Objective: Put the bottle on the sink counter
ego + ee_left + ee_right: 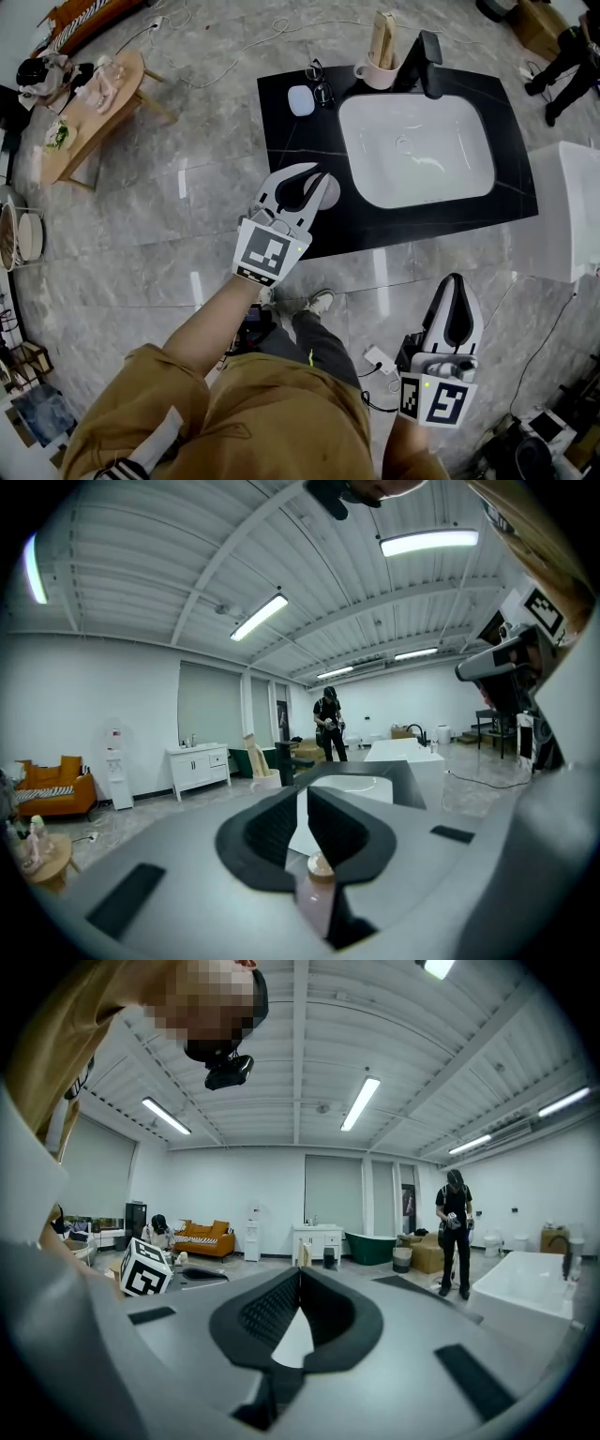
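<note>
Head view, left to right. Disregard the wooden side table [94, 103] at far left, well apart from the work. Locate the left gripper [312, 172] over the front left corner of the black sink counter [291, 141], clenched on the bottle [317, 897] (pinkish body, tan cap, seated deep in the throat of the jaws in the left gripper view, tips nearly together beyond it). Treat contact between bottle base and counter as unconfirmed; not readable in any view.

Step in hand, as judged: setting the bottle down. Keep the bottle upright and lower straight until seated flat. Release only then, and part the jaws fully before backing out level, to avoid dragging the neck. Place well inside the front and left edges, both close here. Stay off the rim of the white basin [417, 150] just to the right. Leave the small white case [301, 99], the glasses [319, 82], the cup [378, 70] and the faucet [427, 61] along the back edge undisturbed; use the bare black strip left of the basin.

Keep the right gripper [454, 281] as found: jaws closed on nothing, low at the right, off the counter. Mind the cable on the floor [380, 361] and the white fixture [572, 206] at far right when stepping back.
</note>
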